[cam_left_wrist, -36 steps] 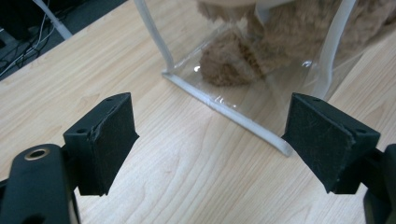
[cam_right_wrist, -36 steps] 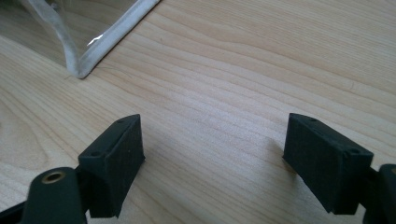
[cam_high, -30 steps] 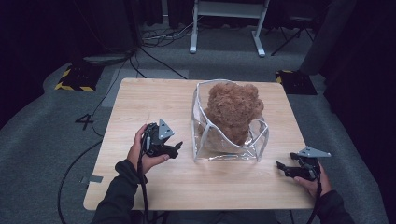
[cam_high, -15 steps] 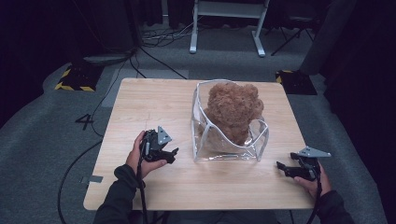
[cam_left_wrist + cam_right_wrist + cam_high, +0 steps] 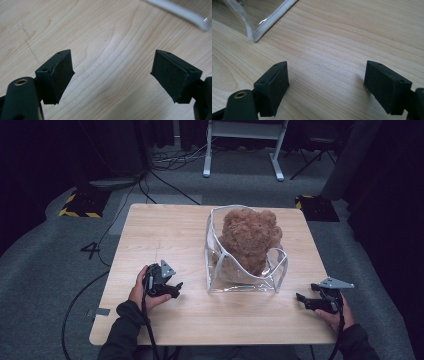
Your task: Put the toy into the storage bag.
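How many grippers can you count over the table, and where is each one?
2. The left gripper is held over the table's near-left part, left of the clear bag holding the brown plush toy. The right gripper sits at the near-right edge. Both are open.

Table (image 5: 165, 240): light wood-grain top, smooth, slight sheen. On it, clear glossy plastic bag (image 5: 272, 270) with whitish matt edging, holding a fuzzy brown plush toy (image 5: 249, 237). Left gripper (image 5: 112, 72) and right gripper (image 5: 325, 81), both over the table: black matt plastic jaws with faintly rough pad faces; floor around the table is grey carpet (image 5: 45, 270).
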{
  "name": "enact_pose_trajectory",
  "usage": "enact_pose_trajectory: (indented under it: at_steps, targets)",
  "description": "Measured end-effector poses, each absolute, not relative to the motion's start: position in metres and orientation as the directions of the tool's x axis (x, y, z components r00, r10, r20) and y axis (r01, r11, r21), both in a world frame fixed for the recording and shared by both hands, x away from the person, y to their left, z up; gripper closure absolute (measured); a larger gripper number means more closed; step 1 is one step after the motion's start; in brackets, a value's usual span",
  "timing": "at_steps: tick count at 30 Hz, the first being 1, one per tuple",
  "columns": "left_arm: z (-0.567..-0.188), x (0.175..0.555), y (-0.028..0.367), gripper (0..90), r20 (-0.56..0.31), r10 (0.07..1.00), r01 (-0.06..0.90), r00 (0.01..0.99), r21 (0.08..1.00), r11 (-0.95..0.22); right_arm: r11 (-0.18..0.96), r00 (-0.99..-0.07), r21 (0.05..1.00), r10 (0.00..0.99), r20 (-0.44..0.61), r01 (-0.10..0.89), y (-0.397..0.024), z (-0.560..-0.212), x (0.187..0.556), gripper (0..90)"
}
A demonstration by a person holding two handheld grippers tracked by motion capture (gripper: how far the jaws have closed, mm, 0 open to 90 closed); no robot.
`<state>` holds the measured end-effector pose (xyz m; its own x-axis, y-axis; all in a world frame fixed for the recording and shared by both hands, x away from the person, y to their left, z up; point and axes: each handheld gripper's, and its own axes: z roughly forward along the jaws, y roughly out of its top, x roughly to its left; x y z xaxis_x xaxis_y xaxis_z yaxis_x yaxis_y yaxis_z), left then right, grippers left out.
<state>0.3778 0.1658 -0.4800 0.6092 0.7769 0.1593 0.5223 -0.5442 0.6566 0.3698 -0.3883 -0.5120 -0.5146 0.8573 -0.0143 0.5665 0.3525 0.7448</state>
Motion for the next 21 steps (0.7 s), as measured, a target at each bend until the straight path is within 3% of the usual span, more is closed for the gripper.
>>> enact_pose_trajectory:
  at_steps: [15,21]
  targets:
    - [-0.5,0.367,0.179,17.4,0.139,0.798,0.557,0.587,0.646,-0.522,0.353,-0.515,0.745,0.857,-0.015,0.566,-0.388,-0.512,0.37,19.6]
    - [-0.507,0.363,0.188,17.5,0.08,0.823,0.583,0.562,0.667,-0.463,0.353,-0.515,0.745,0.857,-0.014,0.566,-0.388,-0.512,0.37,19.7]
